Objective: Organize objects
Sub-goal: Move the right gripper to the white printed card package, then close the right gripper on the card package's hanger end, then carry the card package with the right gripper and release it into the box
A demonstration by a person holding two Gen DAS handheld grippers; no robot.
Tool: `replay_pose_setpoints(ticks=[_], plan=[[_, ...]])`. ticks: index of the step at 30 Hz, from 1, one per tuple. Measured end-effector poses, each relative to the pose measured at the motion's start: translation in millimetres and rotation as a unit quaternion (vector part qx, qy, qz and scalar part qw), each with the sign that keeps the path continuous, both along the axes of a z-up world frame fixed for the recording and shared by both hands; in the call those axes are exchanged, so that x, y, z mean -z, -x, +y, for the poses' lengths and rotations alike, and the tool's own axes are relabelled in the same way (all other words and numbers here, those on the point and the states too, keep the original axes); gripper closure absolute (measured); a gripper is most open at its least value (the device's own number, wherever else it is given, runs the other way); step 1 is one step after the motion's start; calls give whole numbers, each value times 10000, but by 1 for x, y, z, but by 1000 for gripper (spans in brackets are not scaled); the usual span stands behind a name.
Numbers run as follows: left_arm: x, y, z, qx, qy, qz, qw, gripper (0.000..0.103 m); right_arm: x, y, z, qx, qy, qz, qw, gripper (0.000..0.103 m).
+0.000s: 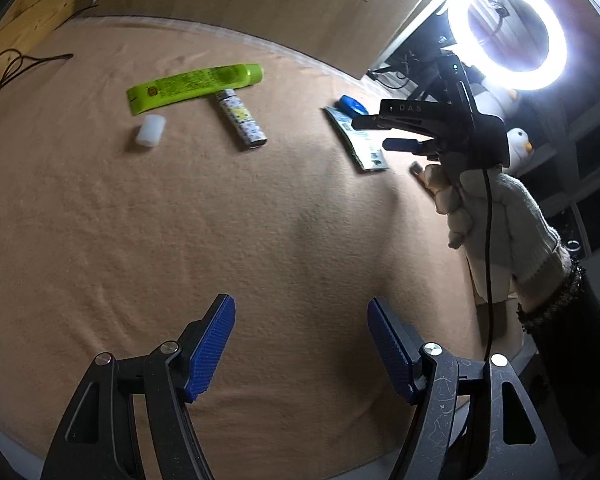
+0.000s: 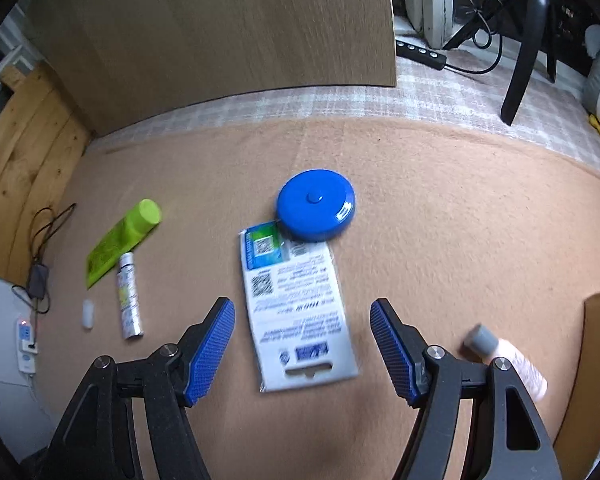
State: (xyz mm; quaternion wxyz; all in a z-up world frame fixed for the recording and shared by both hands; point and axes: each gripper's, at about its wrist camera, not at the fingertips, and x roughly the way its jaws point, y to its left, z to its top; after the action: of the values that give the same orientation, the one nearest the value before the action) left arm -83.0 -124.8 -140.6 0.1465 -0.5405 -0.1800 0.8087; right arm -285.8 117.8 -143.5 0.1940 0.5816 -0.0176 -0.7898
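Note:
On the tan blanket (image 1: 220,220) lie a green tube (image 1: 192,87), a patterned cylinder (image 1: 242,124) and a small white cap (image 1: 151,131), all far ahead of my left gripper (image 1: 301,344), which is open and empty. The right wrist view shows a white printed packet (image 2: 296,312) lying between and below the open fingers of my right gripper (image 2: 302,346), with a blue round disc (image 2: 316,205) touching its far end. A pink bottle with a grey cap (image 2: 512,360) lies to the right. The right gripper (image 1: 374,134) also shows in the left view, held by a gloved hand (image 1: 496,216).
A wooden board (image 2: 228,28) stands behind the blanket. A bright ring light (image 1: 508,36) and a penguin toy (image 1: 518,142) are at the right. Cables and a power strip (image 2: 26,340) lie at the left edge. A cardboard edge (image 2: 596,360) is at the right.

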Motion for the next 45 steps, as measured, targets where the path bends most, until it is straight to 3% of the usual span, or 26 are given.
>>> replay_pose_setpoints(ticks=[5, 13, 18, 34, 45], plan=[[4, 2, -3, 10, -12, -35, 10000, 31, 11, 7, -8, -28, -51, -135, 9999, 36], [4, 2, 2, 60, -5, -54, 10000, 31, 12, 1, -31, -286, -443, 34, 9986, 37], [3, 1, 6, 88, -1, -61, 9999, 31, 10, -6, -37, -444, -747, 204, 9960, 51], [0, 5, 32, 358, -21, -21, 9994, 31, 5, -60, -8, -698, -639, 323, 9950, 51], [-2, 13, 66, 651, -1, 8, 9979, 31, -28, -107, 40, -131, -223, 648, 9976, 51]])
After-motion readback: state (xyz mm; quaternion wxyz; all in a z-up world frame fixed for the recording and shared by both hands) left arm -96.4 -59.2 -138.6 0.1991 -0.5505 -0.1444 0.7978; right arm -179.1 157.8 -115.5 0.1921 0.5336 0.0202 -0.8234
